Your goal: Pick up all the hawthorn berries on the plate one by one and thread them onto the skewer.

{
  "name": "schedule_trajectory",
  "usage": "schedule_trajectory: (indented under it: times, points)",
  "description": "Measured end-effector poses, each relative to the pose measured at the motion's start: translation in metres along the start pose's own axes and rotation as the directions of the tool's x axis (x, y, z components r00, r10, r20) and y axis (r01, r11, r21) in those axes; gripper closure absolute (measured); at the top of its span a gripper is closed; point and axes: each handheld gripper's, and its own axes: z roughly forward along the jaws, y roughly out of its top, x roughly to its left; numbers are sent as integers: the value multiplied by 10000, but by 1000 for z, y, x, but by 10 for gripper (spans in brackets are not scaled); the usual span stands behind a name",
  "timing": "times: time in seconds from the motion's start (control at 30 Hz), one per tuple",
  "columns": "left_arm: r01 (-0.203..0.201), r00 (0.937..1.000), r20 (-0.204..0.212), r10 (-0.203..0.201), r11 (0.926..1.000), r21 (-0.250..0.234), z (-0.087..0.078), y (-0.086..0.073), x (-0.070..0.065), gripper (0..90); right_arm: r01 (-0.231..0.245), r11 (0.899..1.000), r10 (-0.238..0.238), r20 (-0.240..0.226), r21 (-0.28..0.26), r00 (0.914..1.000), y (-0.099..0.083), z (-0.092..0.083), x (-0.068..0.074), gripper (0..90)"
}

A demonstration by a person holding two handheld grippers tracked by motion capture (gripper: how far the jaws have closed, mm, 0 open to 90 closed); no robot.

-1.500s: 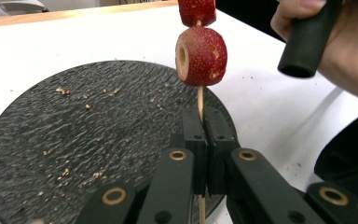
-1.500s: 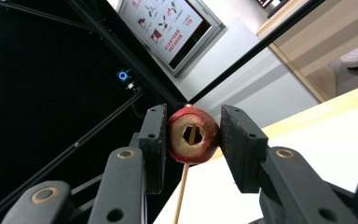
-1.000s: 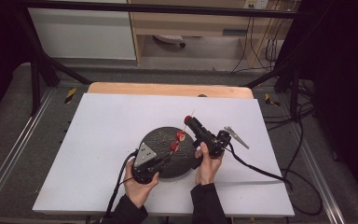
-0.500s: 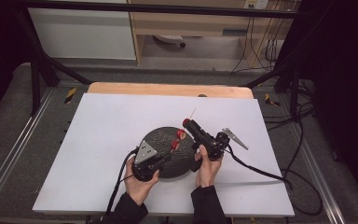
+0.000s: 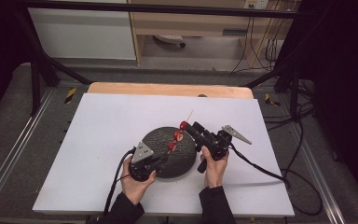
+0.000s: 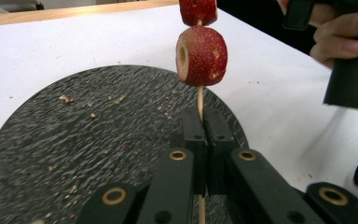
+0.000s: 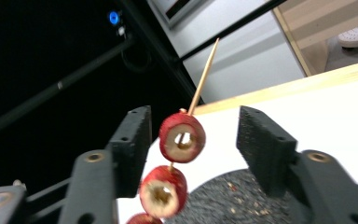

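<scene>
A thin wooden skewer (image 6: 199,100) carries three red cored fruit pieces (image 5: 179,136) and slants up over a dark round plate (image 5: 154,138). My left gripper (image 6: 204,116) is shut on the skewer's lower end, below the lowest fruit (image 6: 201,56). My right gripper (image 7: 196,121) stands open around the top fruit (image 7: 182,136). Its jaws have just been opening, and the pads are clear of the fruit on both sides. The skewer's bare point (image 7: 204,74) sticks out above. In the high view the left gripper (image 5: 165,157) is at the plate's near edge and the right gripper (image 5: 191,127) at its right.
The plate (image 6: 88,135), strewn with small crumbs, lies on a white board (image 5: 98,140) over a wooden table. Black cables trail from both grippers toward the near edge and right. A hand (image 6: 345,37) holds the right gripper's handle close to the skewer.
The right gripper's jaws, closed on the top fruit before, now stand apart from it. Both hands and the skewer have stayed nearly in place.
</scene>
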Motion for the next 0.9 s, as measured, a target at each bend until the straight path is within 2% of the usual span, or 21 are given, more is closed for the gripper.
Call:
schedule_trajectory:
  times: [0.17, 0.27, 0.33, 0.4, 0.53, 0.6, 0.67, 0.7, 0.73, 0.83, 0.9]
  points:
    - [-12, 10000, -68, 14, 9998, 195, -6, -3, 7, 884, 688, 9940, -704, 161, 850, 9974, 5, -4, -2, 281]
    - [-12, 9999, -123, 16, 9995, 311, -10, -5, 12, 884, 1008, 9836, -1043, 160, 1493, 9944, 6, -5, -4, 178]
    - [14, 9999, -133, -9, 9993, 362, -14, -6, 15, 884, 1357, 9677, -1437, 223, 2126, 9894, 7, -6, -6, 125]
    - [14, 9999, -169, -6, 9991, 432, -17, -7, 18, 884, 1722, 9485, -1869, 310, 2660, 9819, 7, -8, -8, 84]
    - [-25, 9998, -204, 37, 9984, 573, -24, -7, 24, 884, 2119, 9056, -2422, 376, 3675, 9695, 6, -12, -13, 32]
    - [14, 9998, -217, 2, 9974, 726, -28, -7, 27, 884, 2399, 8792, -2767, 314, 4116, 9604, 5, -14, -16, 18]
    - [-17, 9997, -237, 37, 9965, 833, -31, -6, 30, 884, 2588, 8577, -3041, 325, 4442, 9521, 4, -16, -18, 16]
    - [4, 9998, -222, 15, 9961, 878, -32, -6, 31, 884, 2747, 8368, -3242, 244, 4736, 9457, 3, -17, -20, 9]
    - [-19, 9997, -222, 39, 9958, 914, -33, -5, 32, 884, 2820, 8218, -3384, 259, 4951, 9407, 2, -18, -22, 7]
    - [-111, 9996, -229, 138, 9934, 1142, -35, -2, 35, 884, 3047, 7838, -3739, 194, 5411, 9273, -2, -20, -25, 7]
    - [-200, 9993, -286, 238, 9914, 1296, -35, 1, 37, 884, 3233, 7537, -4002, 93, 5722, 9164, -5, -24, -27, 7]
